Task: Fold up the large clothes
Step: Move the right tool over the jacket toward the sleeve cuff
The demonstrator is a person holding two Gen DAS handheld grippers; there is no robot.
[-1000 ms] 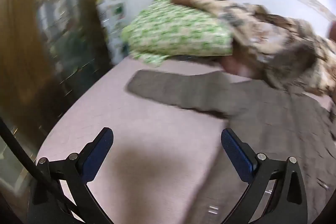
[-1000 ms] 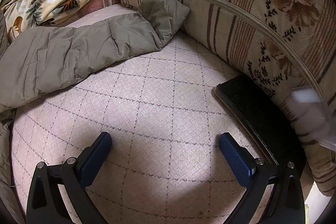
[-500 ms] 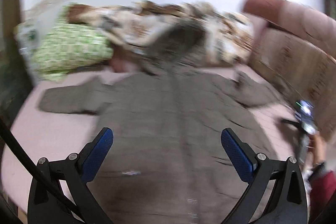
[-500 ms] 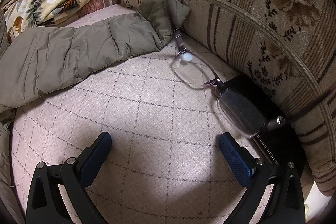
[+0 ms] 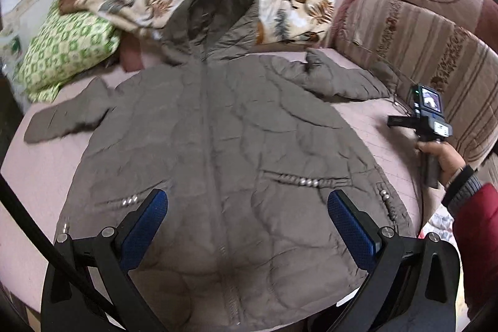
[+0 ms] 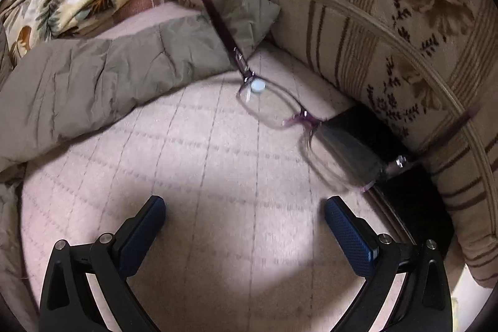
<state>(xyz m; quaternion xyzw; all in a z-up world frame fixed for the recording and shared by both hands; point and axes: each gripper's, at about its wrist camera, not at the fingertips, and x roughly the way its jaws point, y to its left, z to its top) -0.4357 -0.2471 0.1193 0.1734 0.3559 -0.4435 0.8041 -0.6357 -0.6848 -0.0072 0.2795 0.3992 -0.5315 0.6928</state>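
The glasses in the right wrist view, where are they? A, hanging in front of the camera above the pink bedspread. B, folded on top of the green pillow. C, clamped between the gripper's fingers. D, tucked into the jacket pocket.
A: the glasses hang open over the pink bedspread, ahead of the open right gripper.

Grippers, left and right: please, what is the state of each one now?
Left gripper: jaws open, holding nothing, above the grey-brown quilted jacket.
Right gripper: jaws open, holding nothing, above the pink quilted bedcover.

Jacket quilted matt cloth; bedcover stitched fabric.
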